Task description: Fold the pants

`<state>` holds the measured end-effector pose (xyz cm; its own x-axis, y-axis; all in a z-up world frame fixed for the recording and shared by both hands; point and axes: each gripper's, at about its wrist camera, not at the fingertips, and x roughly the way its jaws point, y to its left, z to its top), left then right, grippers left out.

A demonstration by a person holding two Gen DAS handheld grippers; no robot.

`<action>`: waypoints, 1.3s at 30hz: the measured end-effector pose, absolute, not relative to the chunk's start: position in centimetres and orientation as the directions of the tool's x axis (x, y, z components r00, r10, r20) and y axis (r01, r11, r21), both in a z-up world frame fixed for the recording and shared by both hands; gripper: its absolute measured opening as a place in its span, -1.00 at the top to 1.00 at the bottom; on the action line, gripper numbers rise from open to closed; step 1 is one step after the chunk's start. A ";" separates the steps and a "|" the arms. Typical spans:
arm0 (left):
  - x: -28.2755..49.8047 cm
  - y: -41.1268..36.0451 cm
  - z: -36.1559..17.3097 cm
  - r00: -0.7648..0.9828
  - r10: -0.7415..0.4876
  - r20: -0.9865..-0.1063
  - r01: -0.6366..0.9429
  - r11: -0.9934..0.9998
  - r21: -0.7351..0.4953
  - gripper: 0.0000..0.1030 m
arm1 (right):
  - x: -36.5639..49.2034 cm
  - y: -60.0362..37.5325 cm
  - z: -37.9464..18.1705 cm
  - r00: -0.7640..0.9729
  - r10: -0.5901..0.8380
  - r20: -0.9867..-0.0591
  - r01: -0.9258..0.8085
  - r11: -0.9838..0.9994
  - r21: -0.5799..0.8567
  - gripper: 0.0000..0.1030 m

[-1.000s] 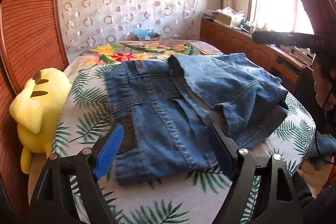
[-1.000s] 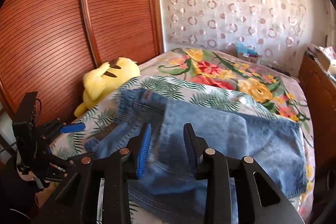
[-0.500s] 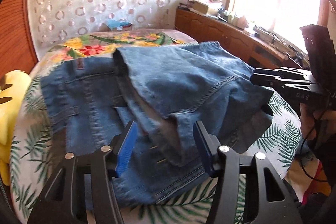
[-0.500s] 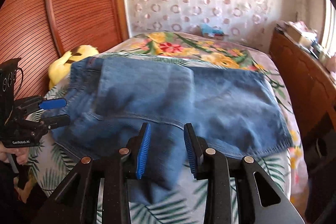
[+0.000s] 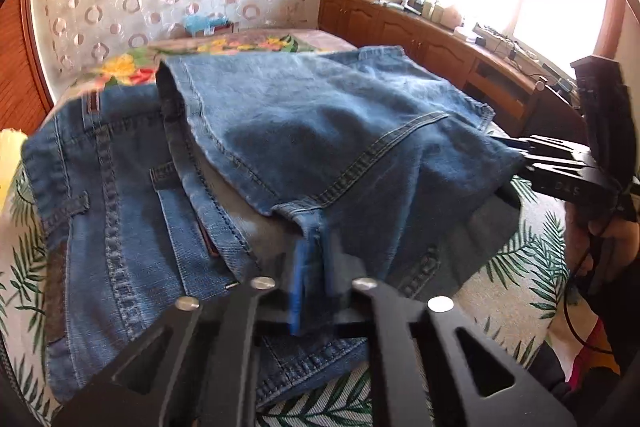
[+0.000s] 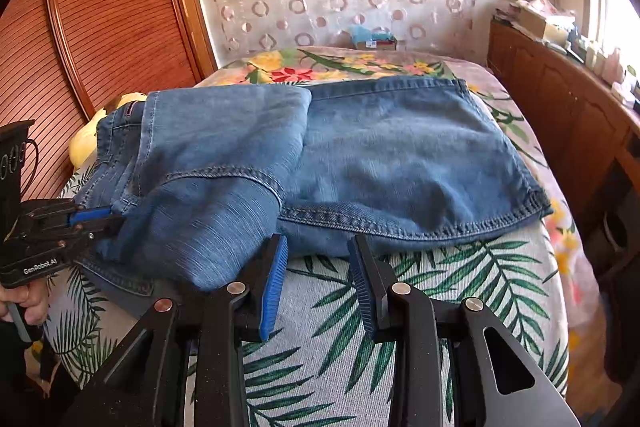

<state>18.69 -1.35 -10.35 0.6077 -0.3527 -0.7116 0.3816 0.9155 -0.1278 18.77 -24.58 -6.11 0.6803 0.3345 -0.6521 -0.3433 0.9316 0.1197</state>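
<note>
From my left wrist, I see the jeans (image 5: pixel 280 155) lying part-folded across the bed (image 5: pixel 520 291), waistband toward the left and one leg doubled back over the seat. My left gripper (image 5: pixel 310 283) has just been closing, and its blue pads now pinch a hem edge of that folded leg right at the near side of the pile; the denim sits between the pads, pressed. Off to the right, my right gripper (image 5: pixel 524 155) reaches in at the far corner of the same folded layer, with my hand (image 5: pixel 612 243) behind it. I cannot tell from here whether it touches the cloth. A wooden cabinet (image 5: pixel 432 39) runs under the bright window beyond.

From my right wrist, the jeans (image 6: pixel 400 155) spread over the bed (image 6: pixel 460 287), the folded leg bulging toward me on the left. My right gripper (image 6: pixel 316 279) stands part open with nothing between its pads; the pads (image 6: pixel 274 287) sit over the leaf-print cover, just beside the near hem of the jeans, the left pad right at the edge of the folded leg. At the left edge, my left gripper (image 6: pixel 100 217) is clenched on the denim at the pile's side. A yellow plush toy (image 6: pixel 86 143) peeks out behind the waistband, against the wooden slatted door (image 6: pixel 100 27).
</note>
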 end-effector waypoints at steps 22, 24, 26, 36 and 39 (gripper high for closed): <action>13.9 10.5 -3.9 0.798 -0.155 -0.582 0.157 0.986 -0.048 0.86 | 19.8 -22.1 -4.8 0.660 0.471 -0.585 -0.478 0.864 0.157 0.34; 13.9 10.5 -5.2 0.783 -0.148 -0.604 0.152 0.987 -0.044 0.86 | 20.2 -21.7 -5.4 0.648 0.483 -0.589 -0.494 0.855 0.157 0.34; 13.8 10.3 -6.4 0.766 -0.144 -0.626 0.149 0.988 -0.045 0.86 | 20.7 -21.4 -5.9 0.636 0.488 -0.598 -0.508 0.848 0.152 0.34; 13.9 9.8 -9.6 0.703 -0.144 -0.697 0.160 0.986 -0.042 0.86 | 22.8 -21.6 -10.1 0.567 0.429 -0.703 -0.500 0.858 0.119 0.34; 14.0 9.7 -9.1 0.706 -0.144 -0.693 0.161 0.986 -0.041 0.84 | 23.2 -22.2 -10.1 0.571 0.431 -0.699 -0.500 0.858 0.120 0.34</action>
